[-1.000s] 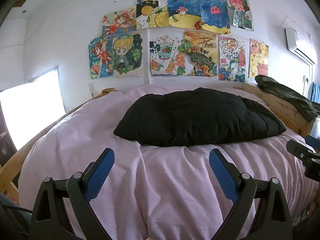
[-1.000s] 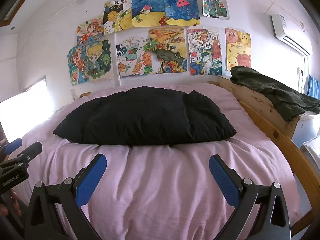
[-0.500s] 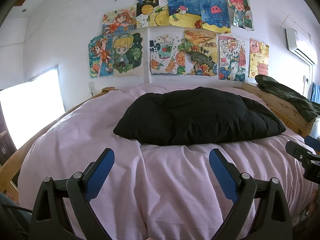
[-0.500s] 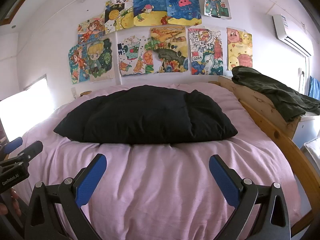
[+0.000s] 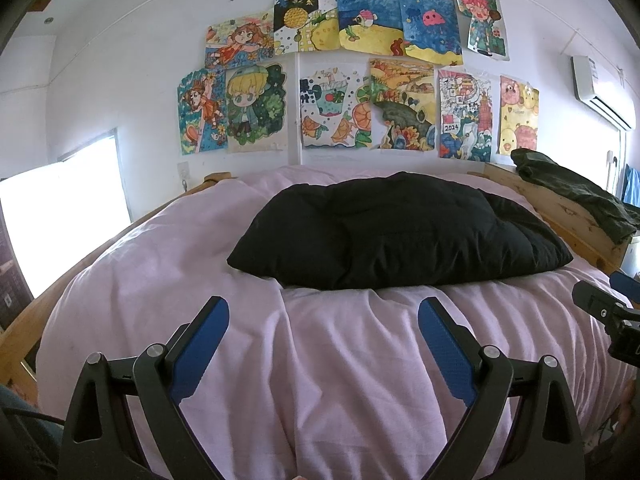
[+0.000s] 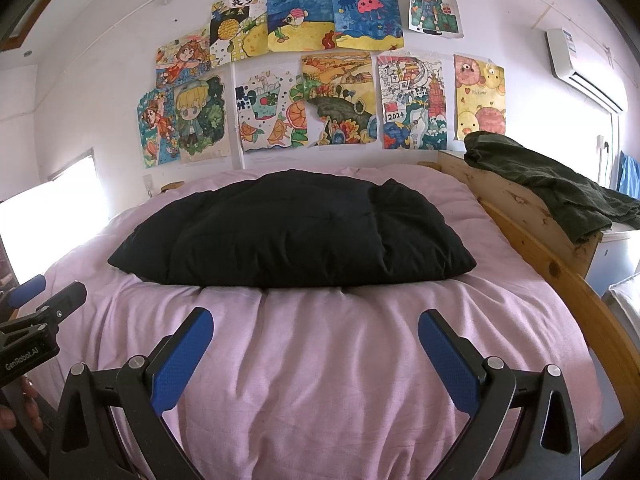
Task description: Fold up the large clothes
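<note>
A puffy black padded garment [image 5: 400, 236] lies folded into a broad, cushion-like bundle on the pink-lilac bedcover [image 5: 168, 264], toward the far half of the bed and nearer the wall hung with bright children's drawings [image 5: 360, 68]. The left gripper [image 5: 323, 312] is held above the near part of the cover with its blue-padded fingers [image 5: 200, 352] spread wide, nothing between them; the black bundle sits ahead of it and slightly to the right, well clear of the fingertips. The right gripper [image 6: 316, 322] likewise stands with its blue pads [image 6: 448, 356] wide apart and empty, and from its camera the bundle [image 6: 292, 232] lies straight ahead and a little left, a band of bare cover [image 6: 340, 340] between them. Each gripper shows at the edge of the other's view. A dark green cloth [image 6: 544, 184] is draped over the pale wooden bed rail [image 6: 560, 280] on the right.
</note>
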